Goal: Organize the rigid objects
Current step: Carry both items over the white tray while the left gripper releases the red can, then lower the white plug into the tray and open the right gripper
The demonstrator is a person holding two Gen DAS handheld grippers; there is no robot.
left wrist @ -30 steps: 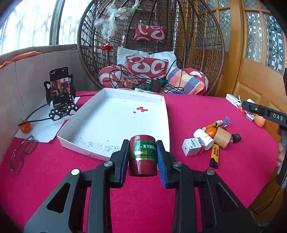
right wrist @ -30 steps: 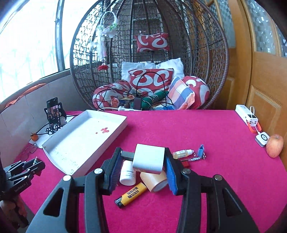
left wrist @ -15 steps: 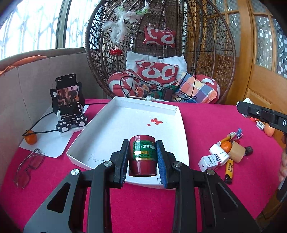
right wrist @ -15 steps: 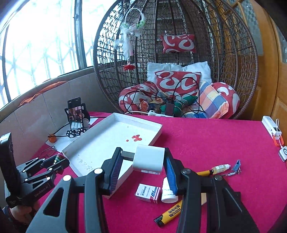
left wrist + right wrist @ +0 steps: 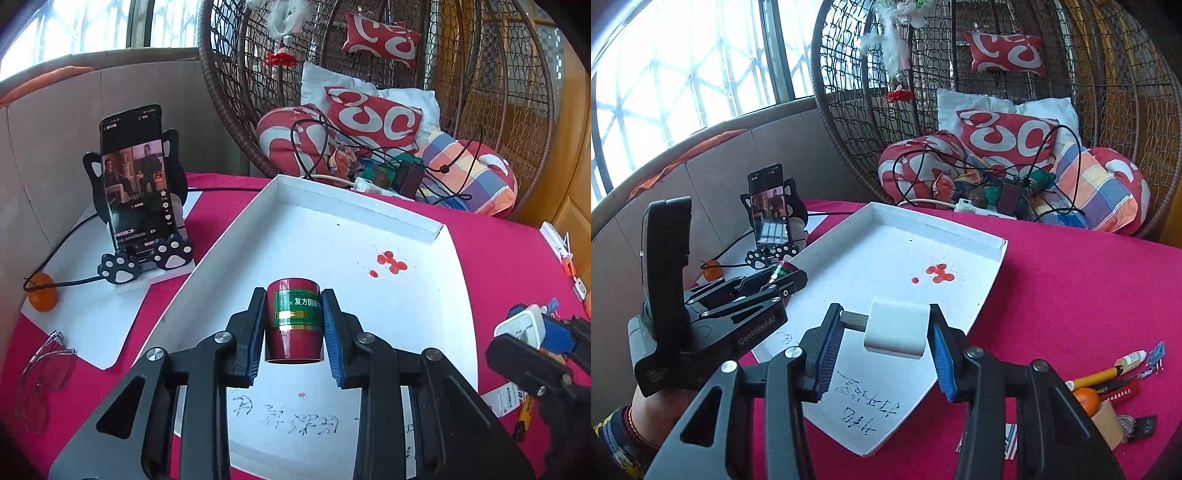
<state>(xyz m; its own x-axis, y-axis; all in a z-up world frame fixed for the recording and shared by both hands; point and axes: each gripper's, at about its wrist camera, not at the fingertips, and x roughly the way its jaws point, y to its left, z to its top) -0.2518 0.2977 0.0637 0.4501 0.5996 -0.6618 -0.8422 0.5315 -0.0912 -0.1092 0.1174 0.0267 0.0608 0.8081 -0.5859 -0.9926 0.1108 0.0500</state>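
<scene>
Over the white tray (image 5: 332, 236) my left hand-held gripper (image 5: 294, 325) pinches a red jar (image 5: 294, 317) and my right hand-held gripper (image 5: 882, 332) pinches a white charger (image 5: 897, 328). Nothing lies in the tray yet; lighter (image 5: 523, 417), box (image 5: 504, 397) and other bits wait on the tabletop (image 5: 1071, 288).

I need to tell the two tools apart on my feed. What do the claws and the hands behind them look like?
Both claws are matte black, built from triangular cut-out links with silver pivot bolts and ribbed blue pads inside the fingers. The left claw, seen from the right wrist view, has a black pistol grip and white "GenRobot.AI" lettering on its side. The left hand wears red beads and a patterned cuff at the wrist. No cables show on the claws.
</scene>
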